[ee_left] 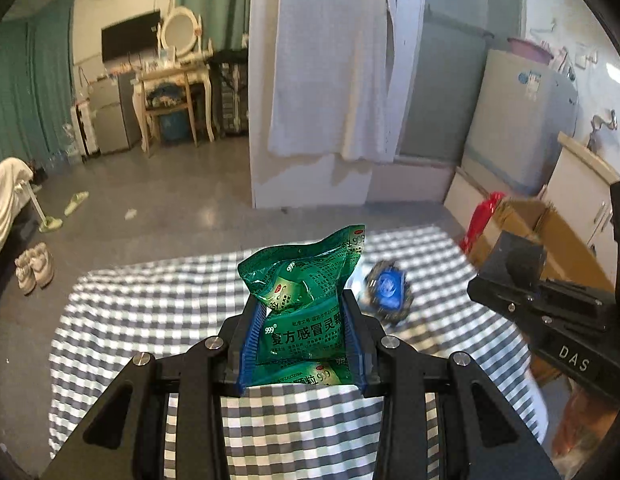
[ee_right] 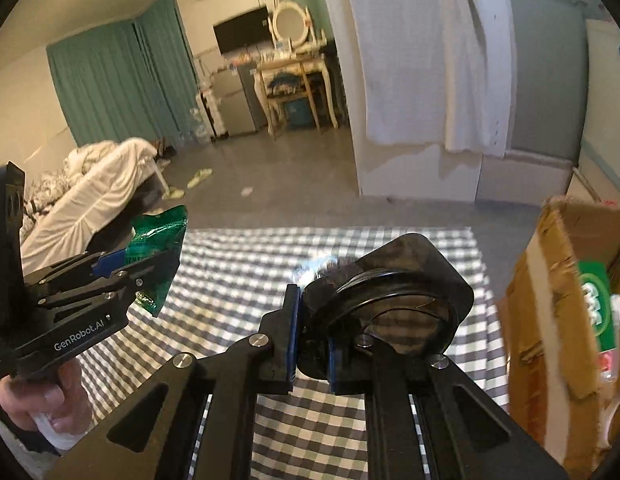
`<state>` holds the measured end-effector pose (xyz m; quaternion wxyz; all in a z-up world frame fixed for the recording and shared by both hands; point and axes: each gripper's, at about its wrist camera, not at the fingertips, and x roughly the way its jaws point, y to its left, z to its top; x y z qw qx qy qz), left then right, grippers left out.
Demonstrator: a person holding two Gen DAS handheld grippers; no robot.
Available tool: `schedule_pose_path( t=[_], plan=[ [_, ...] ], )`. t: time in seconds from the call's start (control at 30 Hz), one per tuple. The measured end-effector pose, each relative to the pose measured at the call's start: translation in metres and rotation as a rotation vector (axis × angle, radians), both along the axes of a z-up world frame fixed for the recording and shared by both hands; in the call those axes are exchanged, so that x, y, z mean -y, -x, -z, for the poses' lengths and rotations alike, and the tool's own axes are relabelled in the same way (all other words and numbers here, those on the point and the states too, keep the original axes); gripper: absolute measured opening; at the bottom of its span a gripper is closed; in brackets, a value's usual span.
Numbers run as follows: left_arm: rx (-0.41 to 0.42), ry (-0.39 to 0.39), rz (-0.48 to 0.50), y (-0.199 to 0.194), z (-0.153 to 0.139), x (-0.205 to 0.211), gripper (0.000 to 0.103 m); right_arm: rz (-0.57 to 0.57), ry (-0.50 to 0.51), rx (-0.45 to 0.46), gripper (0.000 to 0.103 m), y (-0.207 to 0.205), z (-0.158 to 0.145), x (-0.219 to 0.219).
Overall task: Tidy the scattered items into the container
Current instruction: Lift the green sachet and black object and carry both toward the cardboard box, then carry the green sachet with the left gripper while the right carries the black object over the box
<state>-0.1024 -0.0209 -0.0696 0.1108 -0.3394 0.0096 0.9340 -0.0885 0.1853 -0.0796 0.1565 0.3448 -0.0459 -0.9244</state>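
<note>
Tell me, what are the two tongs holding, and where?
Left tongs grip the green sachets by their lower half. Right tongs pinch the dark round object at its near edge.

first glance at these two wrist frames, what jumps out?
The green sachet pack stands out first, pinched upright in the left gripper above the checked tablecloth. Next, the dark plastic piece clamped in the right gripper, and past it on the right the open cardboard box with a green package inside. A small blue-centred item lies blurred on the cloth behind the sachets.
</note>
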Motion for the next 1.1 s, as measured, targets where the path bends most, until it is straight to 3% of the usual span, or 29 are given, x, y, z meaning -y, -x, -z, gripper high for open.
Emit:
schedule_pose_path(
  t=[0.27,0.4,0.77,1.1],
  plan=[
    [-0.182,0.004,-0.047,-0.036,-0.053,0.004,0.038,-0.023,-0.010,-0.174,0.010,-0.041,-0.056,0.015],
    [-0.229,-0.004,-0.053,-0.051,-0.072,0.007,0.038,-0.038,-0.026,-0.218,0.010,-0.058,-0.075,0.027],
    [-0.260,-0.017,-0.109,-0.075,-0.085,0.008,0.038,-0.029,-0.039,-0.254,0.010,-0.083,-0.084,0.019],
    [-0.249,-0.035,-0.030,-0.083,-0.086,-0.021,0.038,0.061,-0.082,-0.273,0.010,-0.103,-0.089,-0.007]
  ],
)
